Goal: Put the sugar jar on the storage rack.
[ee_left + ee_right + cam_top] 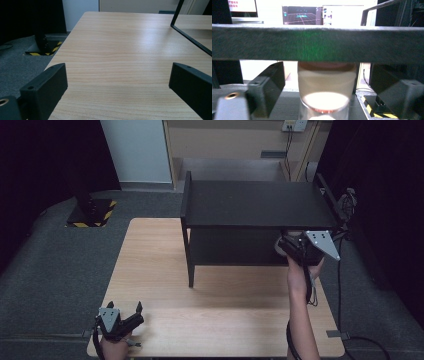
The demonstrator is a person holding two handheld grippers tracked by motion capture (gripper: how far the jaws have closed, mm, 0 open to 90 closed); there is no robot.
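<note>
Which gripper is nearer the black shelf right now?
Right. The right gripper is at the front edge of the black shelf, reaching toward its lower level. The left gripper sits at the table's near left corner, well apart from it.

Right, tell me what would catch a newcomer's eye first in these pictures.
First, the black two-tier shelf standing on the far half of the wooden table. Then the right gripper, reaching to the shelf's right end at the lower tier; in its own view a pale jar with a brownish top stands between its open jaws, below the shelf's dark edge. The left gripper waits open at the table's near left corner.
</note>
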